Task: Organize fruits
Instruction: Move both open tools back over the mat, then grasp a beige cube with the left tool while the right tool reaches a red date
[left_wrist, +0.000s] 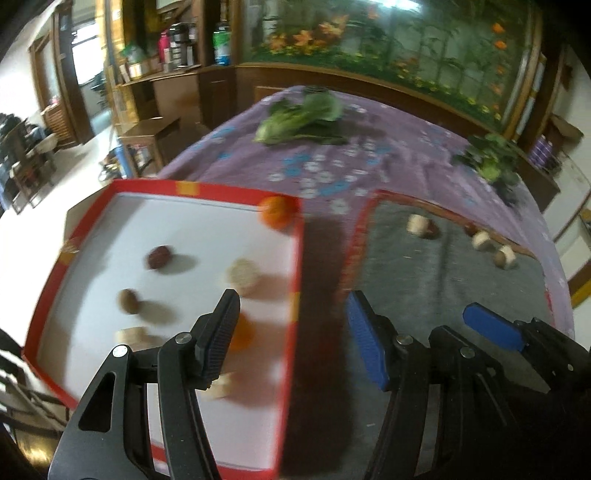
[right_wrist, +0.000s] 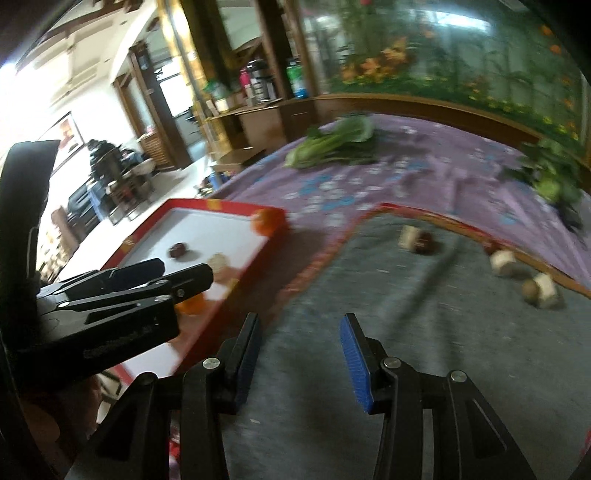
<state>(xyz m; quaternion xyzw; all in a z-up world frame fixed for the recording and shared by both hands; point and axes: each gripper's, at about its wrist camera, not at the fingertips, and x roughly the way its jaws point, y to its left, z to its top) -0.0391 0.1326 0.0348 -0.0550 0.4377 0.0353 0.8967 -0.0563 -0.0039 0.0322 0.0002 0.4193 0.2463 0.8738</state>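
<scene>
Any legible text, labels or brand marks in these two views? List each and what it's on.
None can be read.
Red box: yellow patches on the rim, blurred, no characters legible.
Green-labelled bottle on the shelf: label too blurred to read.
Purple cloth: a blue and white flower print only, no text.
Grey tray: no marks visible.

The left gripper (left_wrist: 291, 332), black-framed with one black ribbed pad and one blue pad, angles downward with its jaws spread and nothing between them. The right gripper (right_wrist: 301, 363), black-framed with blue ribbed pads, sits just beside it, also tilted down, jaws apart and empty.
</scene>
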